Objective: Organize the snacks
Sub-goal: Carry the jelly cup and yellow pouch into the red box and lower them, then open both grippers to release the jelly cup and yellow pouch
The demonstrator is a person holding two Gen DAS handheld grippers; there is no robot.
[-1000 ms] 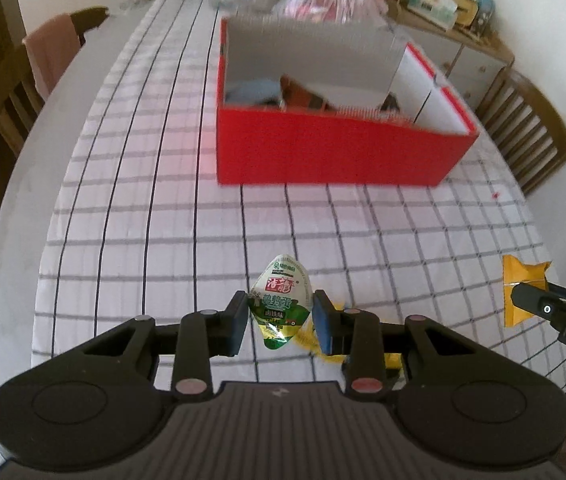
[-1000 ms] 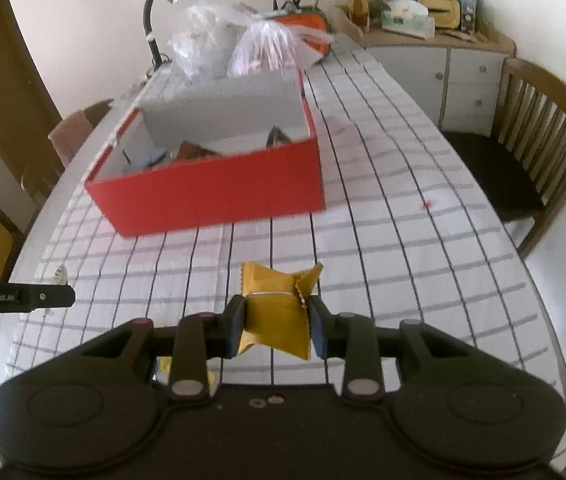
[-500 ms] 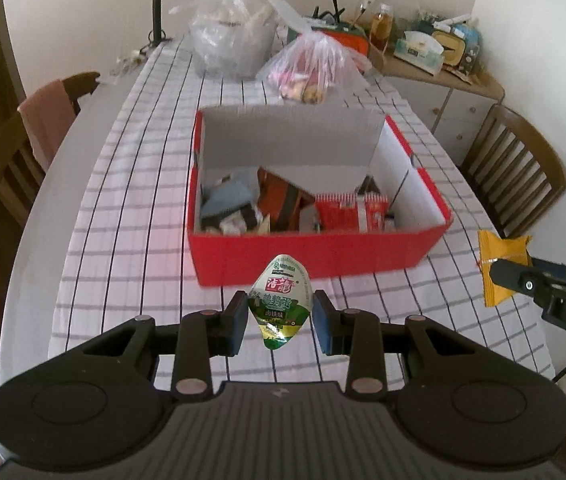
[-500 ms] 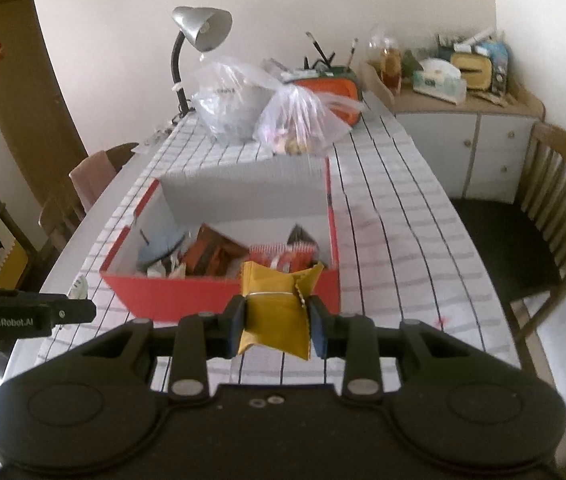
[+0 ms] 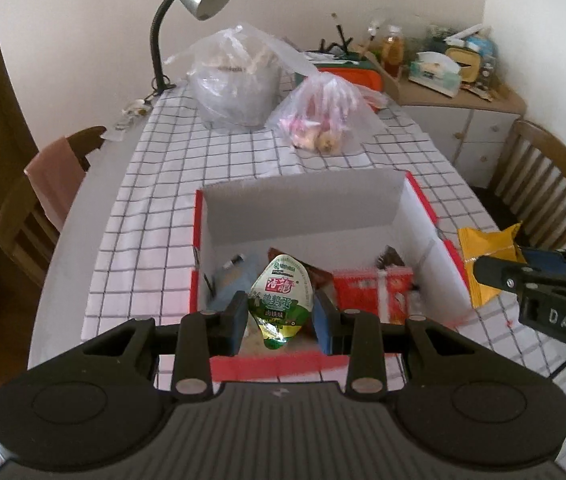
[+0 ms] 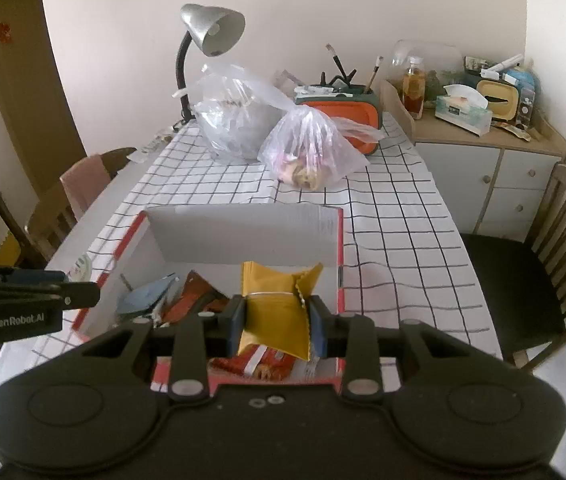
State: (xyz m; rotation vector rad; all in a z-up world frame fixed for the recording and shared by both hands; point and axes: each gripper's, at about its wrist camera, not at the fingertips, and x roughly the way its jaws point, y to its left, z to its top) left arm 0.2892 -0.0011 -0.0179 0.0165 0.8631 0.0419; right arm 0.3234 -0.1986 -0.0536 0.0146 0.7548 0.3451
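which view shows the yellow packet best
The right wrist view: the yellow packet sits centered and close, clamped in the right gripper over the red box. In the left wrist view it appears small at the right edge, partly hidden by that gripper.

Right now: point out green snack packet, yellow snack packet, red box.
green snack packet (image 5: 281, 300), left wrist view, printed front.
yellow snack packet (image 6: 275, 312), right wrist view, front face.
red box (image 5: 267, 366), left wrist view, near wall.

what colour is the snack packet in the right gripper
Mustard yellow packet, clearest in the right wrist view, clamped in the right gripper.
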